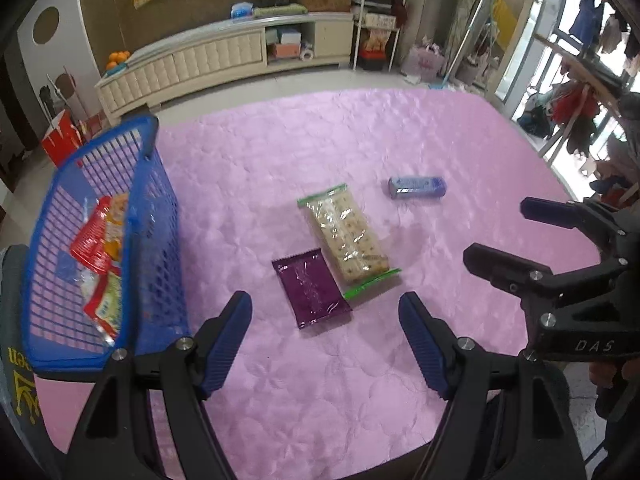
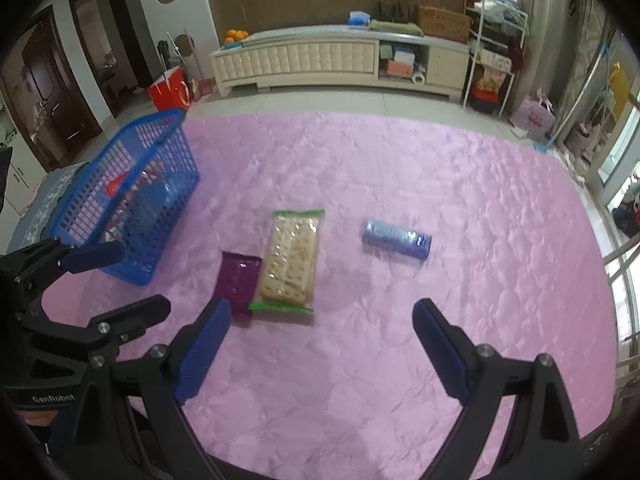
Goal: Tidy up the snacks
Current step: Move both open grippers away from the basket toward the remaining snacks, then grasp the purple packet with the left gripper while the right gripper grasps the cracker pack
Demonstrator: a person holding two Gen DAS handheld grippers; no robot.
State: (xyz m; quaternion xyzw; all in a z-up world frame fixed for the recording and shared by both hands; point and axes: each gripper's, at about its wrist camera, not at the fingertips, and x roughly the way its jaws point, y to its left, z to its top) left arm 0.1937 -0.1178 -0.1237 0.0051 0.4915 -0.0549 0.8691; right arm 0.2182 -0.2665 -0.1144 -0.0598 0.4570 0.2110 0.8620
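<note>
A blue basket (image 1: 160, 216) (image 2: 168, 208) stands at the left of the pink table and holds red and yellow snack packets (image 1: 102, 264). A purple packet (image 1: 312, 288) (image 2: 238, 280), a clear cracker pack with green ends (image 1: 346, 236) (image 2: 290, 256) and a blue roll pack (image 1: 416, 187) (image 2: 396, 239) lie on the cloth. My left gripper (image 1: 326, 312) is open and empty, just in front of the purple packet. My right gripper (image 2: 322, 316) is open and empty, in front of the cracker pack. Each gripper also shows in the other's view, the right one (image 1: 504, 236) and the left one (image 2: 132, 276).
The pink quilted cloth (image 1: 320, 380) (image 2: 400, 360) covers the table. Beyond its far edge is floor, a long cream cabinet (image 2: 320, 60), a red bag (image 2: 168, 88) and a white shelf rack (image 2: 496, 40). Windows and hung clothes are at the right.
</note>
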